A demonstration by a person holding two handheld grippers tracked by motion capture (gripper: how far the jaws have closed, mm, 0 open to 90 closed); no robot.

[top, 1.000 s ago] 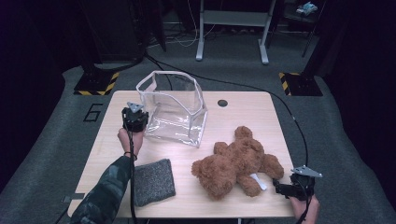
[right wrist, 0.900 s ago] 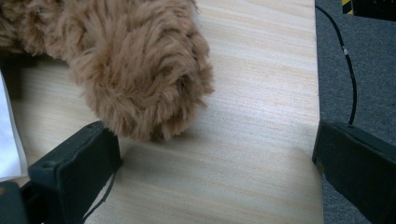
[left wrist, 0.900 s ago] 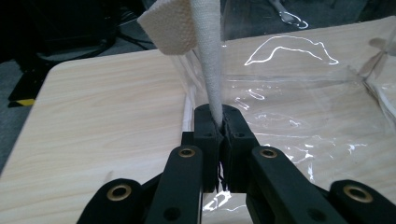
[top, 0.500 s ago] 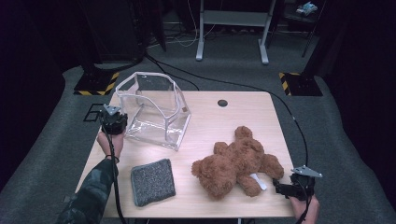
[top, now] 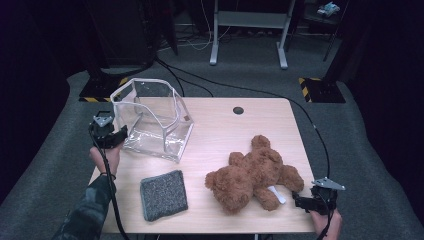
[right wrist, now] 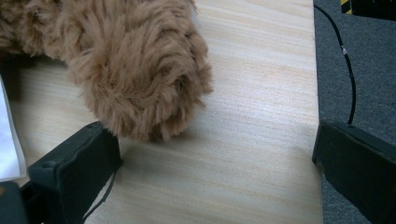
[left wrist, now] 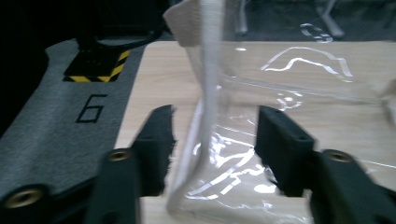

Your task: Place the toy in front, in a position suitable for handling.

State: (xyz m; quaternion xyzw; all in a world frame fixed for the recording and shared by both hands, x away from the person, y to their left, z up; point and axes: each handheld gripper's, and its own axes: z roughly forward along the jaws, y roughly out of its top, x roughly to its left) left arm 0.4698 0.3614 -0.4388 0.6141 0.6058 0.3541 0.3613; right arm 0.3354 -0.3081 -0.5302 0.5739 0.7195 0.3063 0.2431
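A clear plastic bag [top: 150, 120] with white trim stands open at the table's back left. My left gripper [top: 119, 136] is at the bag's left wall. In the left gripper view the bag's white edge [left wrist: 205, 93] rises between the jaws of the left gripper [left wrist: 212, 135] with gaps on both sides. The jaws have just been opening and do not press on it. A brown teddy bear [top: 255, 172] lies at the front right. My right gripper [top: 299, 201] stands open just beside the bear's foot [right wrist: 135, 60], and the right gripper [right wrist: 215, 140] holds nothing.
A grey fuzzy cloth [top: 163, 195] lies flat at the front left of the wooden table [top: 225, 125]. A white tag [top: 275, 194] sticks out of the bear. The table has a round cable hole [top: 238, 110] near the back edge. Cables run across the floor behind.
My left gripper has moved left and dragged the clear bag with it toward the table's left edge, then its jaws opened off the bag's edge. The right gripper has stayed put.
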